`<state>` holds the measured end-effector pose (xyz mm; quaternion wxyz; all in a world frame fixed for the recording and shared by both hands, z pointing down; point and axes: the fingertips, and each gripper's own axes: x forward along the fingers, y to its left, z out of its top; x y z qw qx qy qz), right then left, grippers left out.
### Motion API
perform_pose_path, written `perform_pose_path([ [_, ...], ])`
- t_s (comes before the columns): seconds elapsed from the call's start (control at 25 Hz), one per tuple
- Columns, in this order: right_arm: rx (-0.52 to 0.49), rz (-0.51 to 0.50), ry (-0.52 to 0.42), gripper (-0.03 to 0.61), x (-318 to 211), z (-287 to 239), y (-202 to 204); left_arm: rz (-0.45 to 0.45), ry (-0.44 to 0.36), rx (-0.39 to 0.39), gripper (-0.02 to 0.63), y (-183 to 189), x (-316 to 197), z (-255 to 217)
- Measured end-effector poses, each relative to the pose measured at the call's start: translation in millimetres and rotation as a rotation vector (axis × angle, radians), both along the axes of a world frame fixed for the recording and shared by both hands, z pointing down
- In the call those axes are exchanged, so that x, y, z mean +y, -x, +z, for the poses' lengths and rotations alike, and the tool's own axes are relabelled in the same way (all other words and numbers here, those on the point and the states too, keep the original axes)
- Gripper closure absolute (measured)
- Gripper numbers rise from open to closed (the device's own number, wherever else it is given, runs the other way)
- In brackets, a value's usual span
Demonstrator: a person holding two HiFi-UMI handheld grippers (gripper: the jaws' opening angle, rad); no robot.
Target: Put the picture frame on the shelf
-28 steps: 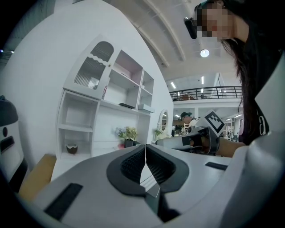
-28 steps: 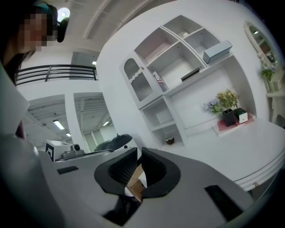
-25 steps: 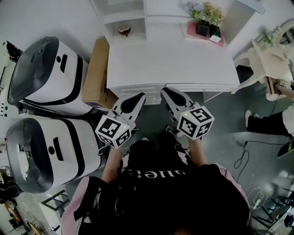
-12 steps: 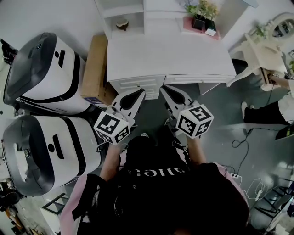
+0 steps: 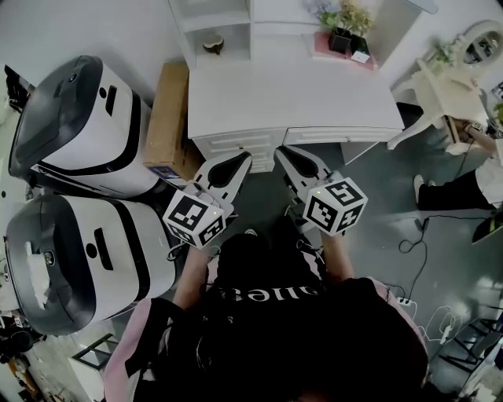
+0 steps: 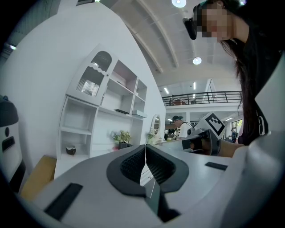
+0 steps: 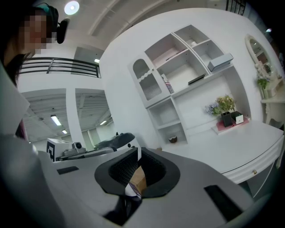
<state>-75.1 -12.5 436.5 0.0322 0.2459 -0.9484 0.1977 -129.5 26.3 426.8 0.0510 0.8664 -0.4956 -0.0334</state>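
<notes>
A small white picture frame (image 5: 361, 56) stands beside a potted plant (image 5: 343, 27) on a pink tray at the back right of the white desk (image 5: 291, 98); the right gripper view also has the frame (image 7: 239, 119). The white shelf unit (image 5: 211, 17) rises behind the desk, with open compartments (image 7: 178, 80). My left gripper (image 5: 242, 159) and right gripper (image 5: 283, 151) are held side by side just short of the desk's front edge, far from the frame. The left gripper (image 6: 145, 153) and the right gripper (image 7: 136, 162) are both shut, with nothing held.
Two large white-and-black machines (image 5: 78, 126) (image 5: 71, 251) stand at the left, with a cardboard box (image 5: 167, 118) between them and the desk. A small brown bowl (image 5: 212, 45) sits in a low shelf compartment. A white chair (image 5: 440, 94), another person's legs (image 5: 456, 196) and floor cables (image 5: 416, 235) are at the right.
The head view has shifted slightly. Both grippers stay shut in about the same place before the desk's front edge.
</notes>
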Motion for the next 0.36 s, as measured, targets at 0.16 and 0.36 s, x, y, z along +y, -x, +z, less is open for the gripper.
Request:
perform_pose_path([
  [0.16,-0.001,-0.007,-0.001,0.518,5.0,-1.0,3.5,-0.006,-0.005,0.003,0.597,3.3,5.5,-1.4],
  [0.36,0.002,-0.013,0.000,0.518,9.9,0.9,6.0,-0.011,-0.010,0.004,0.597,6.1,10.0,-1.3],
])
